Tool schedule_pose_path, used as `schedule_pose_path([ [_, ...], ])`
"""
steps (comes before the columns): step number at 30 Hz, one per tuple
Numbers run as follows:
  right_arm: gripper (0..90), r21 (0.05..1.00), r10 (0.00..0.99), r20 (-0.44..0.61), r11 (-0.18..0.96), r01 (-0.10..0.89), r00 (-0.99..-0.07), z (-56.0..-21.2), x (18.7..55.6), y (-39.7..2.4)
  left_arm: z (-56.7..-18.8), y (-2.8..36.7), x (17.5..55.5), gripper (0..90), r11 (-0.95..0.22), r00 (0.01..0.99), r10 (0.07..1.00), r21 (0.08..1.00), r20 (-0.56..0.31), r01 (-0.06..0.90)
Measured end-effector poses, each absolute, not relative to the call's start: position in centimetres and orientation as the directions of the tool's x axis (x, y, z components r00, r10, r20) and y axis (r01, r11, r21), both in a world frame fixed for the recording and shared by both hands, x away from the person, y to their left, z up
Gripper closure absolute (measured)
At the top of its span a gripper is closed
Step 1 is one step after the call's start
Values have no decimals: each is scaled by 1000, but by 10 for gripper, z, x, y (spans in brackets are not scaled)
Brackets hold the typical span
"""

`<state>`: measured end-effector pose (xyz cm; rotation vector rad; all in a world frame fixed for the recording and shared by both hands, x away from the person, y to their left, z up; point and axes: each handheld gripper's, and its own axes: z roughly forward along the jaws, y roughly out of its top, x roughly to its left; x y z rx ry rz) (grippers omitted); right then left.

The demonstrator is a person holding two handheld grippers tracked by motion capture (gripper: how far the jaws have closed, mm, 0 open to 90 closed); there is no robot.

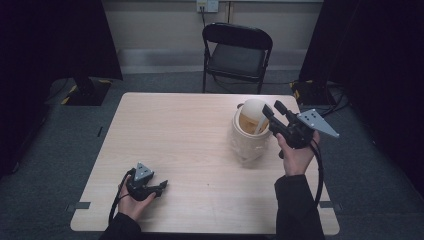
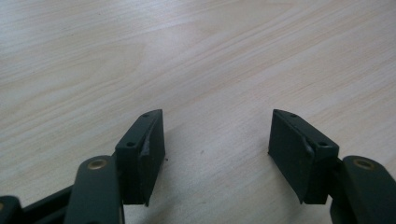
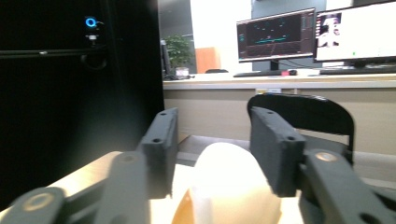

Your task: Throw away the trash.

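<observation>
A cream jar [image 1: 248, 140] with an orange inside stands on the right half of the wooden table [image 1: 175, 130]. Its rounded cream lid [image 1: 253, 110] leans tilted on the jar's mouth. My right gripper [image 1: 272, 107] is held just right of the lid, pointing at it. In the right gripper view the lid [image 3: 229, 182] lies low between the spread jaws of that gripper [image 3: 212, 126], and I see no pad pressing on it. My left gripper [image 1: 161, 186] rests low at the table's front left, open [image 2: 217, 135] over bare wood.
A black folding chair [image 1: 237, 50] stands behind the table's far edge. Dark curtains hang on both sides, with stand bases on the floor at the far corners. Beyond the chair, the right gripper view shows a counter with monitors [image 3: 275, 39].
</observation>
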<state>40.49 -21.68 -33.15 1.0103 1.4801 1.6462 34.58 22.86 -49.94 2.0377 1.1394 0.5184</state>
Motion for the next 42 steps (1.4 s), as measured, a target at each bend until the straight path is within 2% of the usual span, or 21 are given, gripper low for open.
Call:
schedule_pose_path([
  [5, 384, 993, 891, 115, -119, 20, -438, -335, 391, -232, -500, 228, 346, 354, -336, 526, 851, 760, -8, 557],
  [11, 331, 991, 899, 124, -93, 92, -421, -358, 380, -244, -500, 228, 346, 352, -338, 527, 850, 759, -8, 556],
  [19, 306, 969, 900, 158, -62, 240, -407, -402, 366, -255, -499, 228, 345, 358, -346, 530, 848, 760, 3, 550],
  [25, 289, 915, 912, 171, -6, 404, -373, -442, 369, -263, -497, 231, 345, 370, -340, 528, 849, 763, -3, 550],
  [33, 286, 853, 927, 155, 48, 519, -341, -476, 368, -277, -494, 244, 344, 364, -315, 506, 862, 768, -13, 557],
  [42, 285, 818, 945, 140, 57, 572, -295, -494, 366, -294, -493, 270, 345, 346, -263, 449, 893, 778, -27, 571],
])
